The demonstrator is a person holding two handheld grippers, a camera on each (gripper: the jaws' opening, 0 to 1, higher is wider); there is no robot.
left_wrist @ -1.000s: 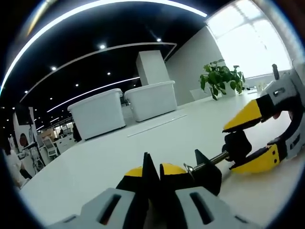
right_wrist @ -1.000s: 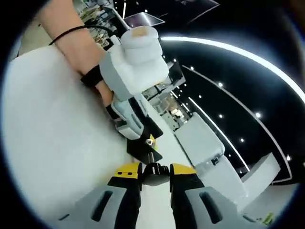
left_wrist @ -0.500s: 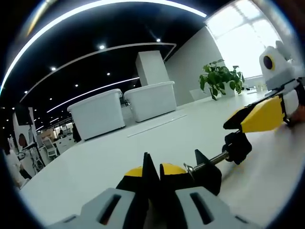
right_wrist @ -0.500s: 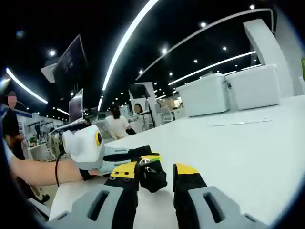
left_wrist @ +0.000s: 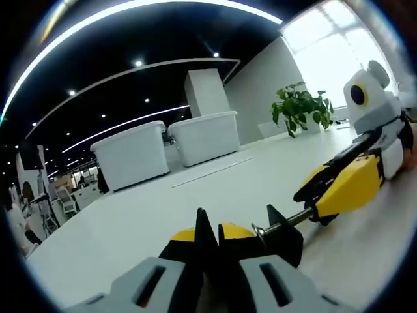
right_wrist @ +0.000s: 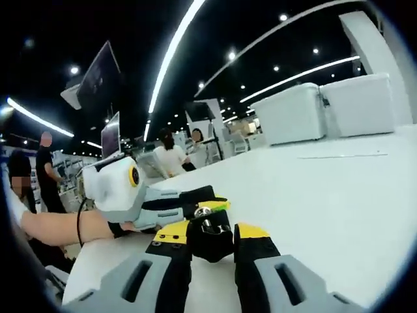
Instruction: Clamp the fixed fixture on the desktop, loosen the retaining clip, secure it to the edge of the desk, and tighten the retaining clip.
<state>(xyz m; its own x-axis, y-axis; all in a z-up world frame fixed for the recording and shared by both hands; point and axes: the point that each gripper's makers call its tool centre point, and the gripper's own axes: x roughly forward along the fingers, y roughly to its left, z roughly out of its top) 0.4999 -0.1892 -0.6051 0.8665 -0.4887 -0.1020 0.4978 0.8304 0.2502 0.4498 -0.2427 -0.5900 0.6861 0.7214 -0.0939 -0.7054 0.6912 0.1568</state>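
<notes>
Fixture (left_wrist: pixel 280 229) on the white table (left_wrist: pixel 130 222) is pinched between the left hand-held gripper (left_wrist: pixel 210 236) and right hand-held gripper (right_wrist: pixel 211 233) (both clamped on it).

Each claw has two grey plastic fingers with a slanted slot moulded into the upper face, sheathed in black toward the front and capped with yellow pads.

In the left gripper view the left claw (left_wrist: pixel 210 242) rises from six o'clock, its black tips tapering to sharp points. At three o'clock the right claw (left_wrist: pixel 339 190) shows one broad yellow pad, black edging and a white body behind.

In the right gripper view the right claw (right_wrist: pixel 210 240) shows the same grey, black and yellow. At nine o'clock the left claw (right_wrist: pixel 202 207) has a white-grey body, and a thin black band (right_wrist: pixel 79 222) circles the person's bare forearm.
</notes>
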